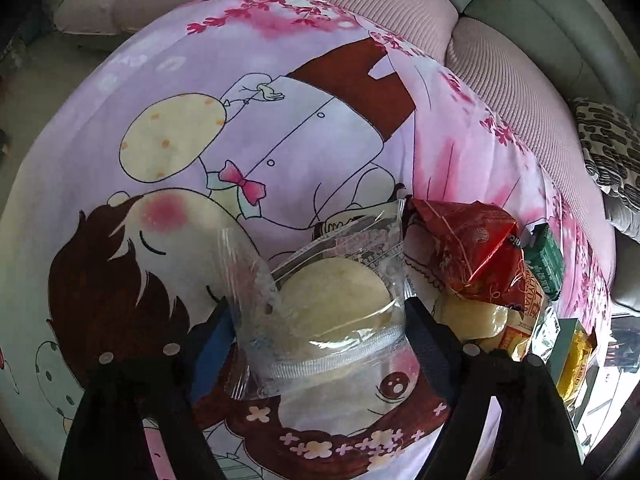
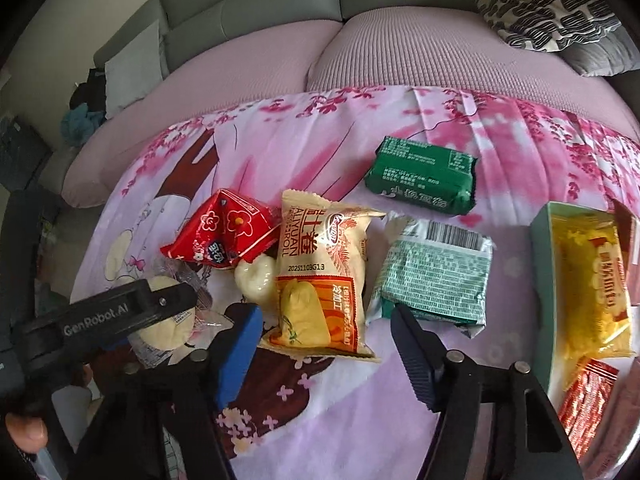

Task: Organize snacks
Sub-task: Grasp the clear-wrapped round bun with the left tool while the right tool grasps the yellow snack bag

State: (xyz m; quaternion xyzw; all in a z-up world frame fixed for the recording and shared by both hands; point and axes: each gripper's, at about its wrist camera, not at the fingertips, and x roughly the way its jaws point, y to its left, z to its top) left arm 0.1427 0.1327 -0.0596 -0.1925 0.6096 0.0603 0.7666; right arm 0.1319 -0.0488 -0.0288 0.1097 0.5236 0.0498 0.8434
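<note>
Over clear-wrapped bun [image 1: 336, 300]: left gripper [image 1: 316, 320], steeply down.

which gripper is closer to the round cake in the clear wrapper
Left. The left gripper straddles the round cake, fingers at either side. The right gripper sits farther right, over the egg roll packet.

A home living room: grey sofa [image 2: 248, 0], patterned cushion [image 2: 548, 4].

The right picture edge cuts off the yellow snack pack [image 1: 576, 354].
</note>
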